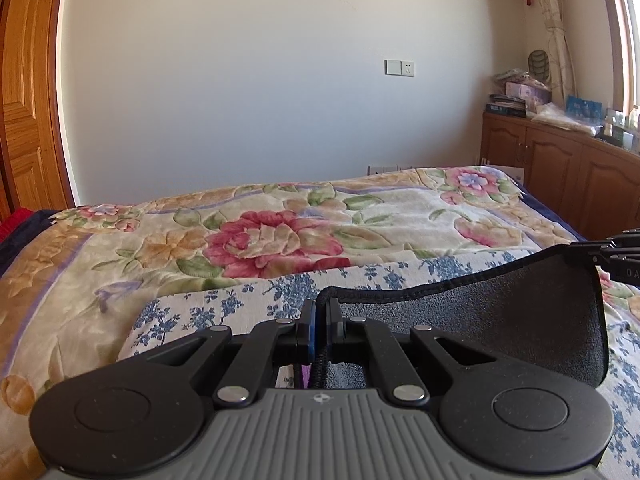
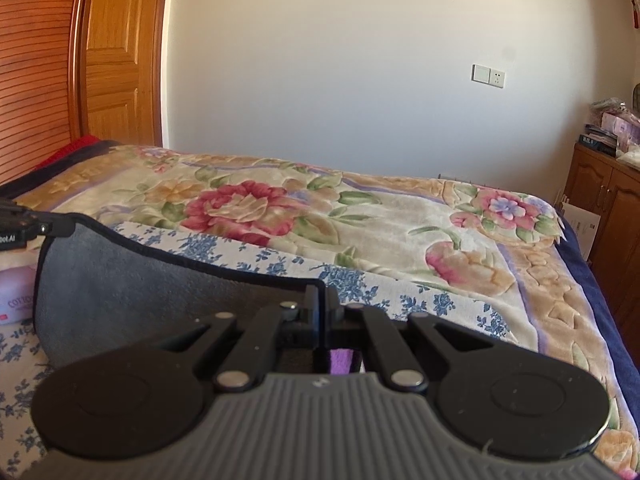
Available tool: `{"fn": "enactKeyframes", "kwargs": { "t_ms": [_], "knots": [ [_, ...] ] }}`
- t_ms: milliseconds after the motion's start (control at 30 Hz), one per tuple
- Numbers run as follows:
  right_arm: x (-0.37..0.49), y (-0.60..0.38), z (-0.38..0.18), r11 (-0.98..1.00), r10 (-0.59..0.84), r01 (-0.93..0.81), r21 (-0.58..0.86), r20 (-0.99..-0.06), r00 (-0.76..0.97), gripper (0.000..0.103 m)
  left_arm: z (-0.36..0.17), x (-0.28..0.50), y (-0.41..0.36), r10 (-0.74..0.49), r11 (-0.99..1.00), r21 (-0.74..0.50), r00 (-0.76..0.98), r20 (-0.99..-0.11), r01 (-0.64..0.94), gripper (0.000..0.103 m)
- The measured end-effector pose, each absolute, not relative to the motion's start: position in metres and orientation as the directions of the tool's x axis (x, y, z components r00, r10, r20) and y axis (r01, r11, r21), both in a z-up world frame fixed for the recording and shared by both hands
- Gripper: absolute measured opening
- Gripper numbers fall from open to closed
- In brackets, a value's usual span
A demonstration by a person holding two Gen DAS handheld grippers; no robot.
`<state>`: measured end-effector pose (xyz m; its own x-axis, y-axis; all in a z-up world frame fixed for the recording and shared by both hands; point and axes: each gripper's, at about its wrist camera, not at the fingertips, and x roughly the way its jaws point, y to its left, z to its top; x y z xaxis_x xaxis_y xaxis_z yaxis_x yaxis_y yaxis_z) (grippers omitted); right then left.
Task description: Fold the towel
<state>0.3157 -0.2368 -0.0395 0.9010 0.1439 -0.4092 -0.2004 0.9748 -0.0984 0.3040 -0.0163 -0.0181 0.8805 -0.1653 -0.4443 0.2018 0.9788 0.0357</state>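
Observation:
A dark grey towel with black stitched trim (image 1: 500,320) hangs stretched between my two grippers above the bed. My left gripper (image 1: 320,312) is shut on one top corner; the towel runs right from it to the right gripper (image 1: 616,254) at the frame's edge. In the right wrist view my right gripper (image 2: 322,300) is shut on the other top corner of the towel (image 2: 140,292), which runs left to the left gripper (image 2: 24,226). The towel's lower part is hidden behind the gripper bodies.
Below lies a blue-flowered white sheet (image 1: 224,308) on a floral blanket (image 1: 280,236) covering the bed. A wooden door (image 2: 116,52) stands at the left, a wooden cabinet (image 1: 560,168) with clutter at the right, a pale wall behind.

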Motion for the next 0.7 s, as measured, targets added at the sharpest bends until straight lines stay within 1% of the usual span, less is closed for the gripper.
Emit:
{"fn": "enactKeyframes", "kwargs": {
  "t_ms": [500, 700],
  "knots": [
    [0.342, -0.234, -0.039, 0.973, 0.134, -0.194, -0.122, -0.384, 0.914, 0.003, -0.020, 0.336, -0.024, -0.144, 0.980, 0.062, 0.891, -0.430, 0.188, 0.006],
    [0.353, -0.235, -0.042, 0.972, 0.129, -0.194, -0.131, -0.392, 0.911, 0.003, -0.024, 0.347, -0.029, -0.131, 0.979, 0.082, 0.890, -0.437, 0.184, 0.006]
  ]
}}
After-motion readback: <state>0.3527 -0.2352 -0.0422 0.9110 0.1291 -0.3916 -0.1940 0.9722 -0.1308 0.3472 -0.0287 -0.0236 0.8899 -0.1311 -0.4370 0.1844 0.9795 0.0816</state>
